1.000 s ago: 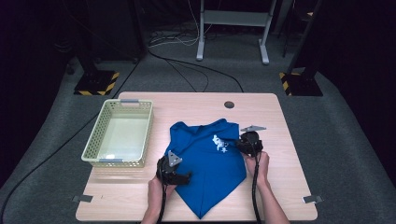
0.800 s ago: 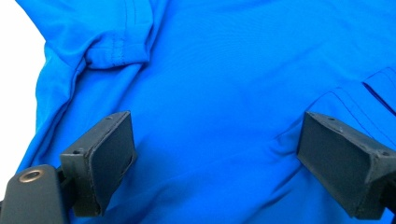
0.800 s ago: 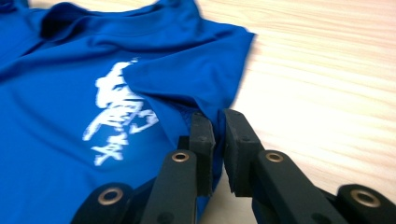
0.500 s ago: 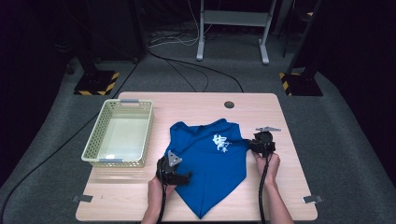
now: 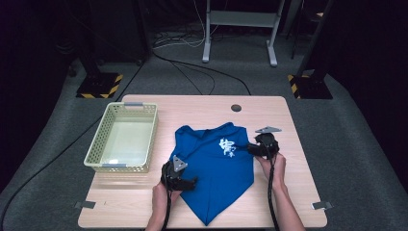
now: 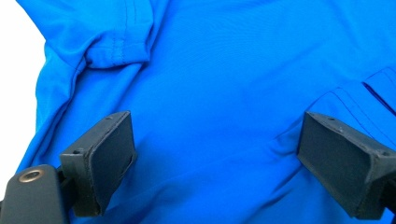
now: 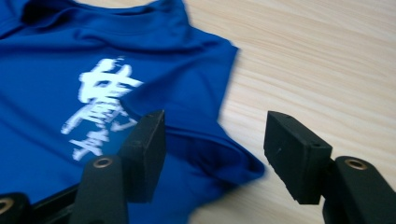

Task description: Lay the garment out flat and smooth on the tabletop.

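Since a second ago: right claw (image 5: 253, 149) slid out toward the shirt's right edge, then eased back in a touch; its jaws had just been opening, letting go of the cloth, and the blue shirt (image 5: 216, 168) lay a little flatter on that side. Left claw (image 5: 190, 182) had not budged.
Left claw: jaws stood wide over the shirt's lower left part, cloth spread under and between them in the left gripper view (image 6: 210, 107), pads not pinching anything.
Right claw: jaws part open (image 7: 212, 154), the folded right edge of the shirt lying loose between them on bare wood, nothing gripped.
Blue shirt: it lay on the near middle of the tabletop (image 5: 269, 115), folded to a point toward the person, white print (image 5: 227, 147) up, collar end farthest away.
Basket: pale mesh basket (image 5: 144, 126) sat left of the shirt, well apart from both claws, nothing in it.
Step in hand: looked like smoothing and folding, with one pull on the right side just finished.
Next move: probably a fresh grip on an edge or corner. That called for low, level jaws catching only the top layer, then a clean fold-over before any lift toward the basket.
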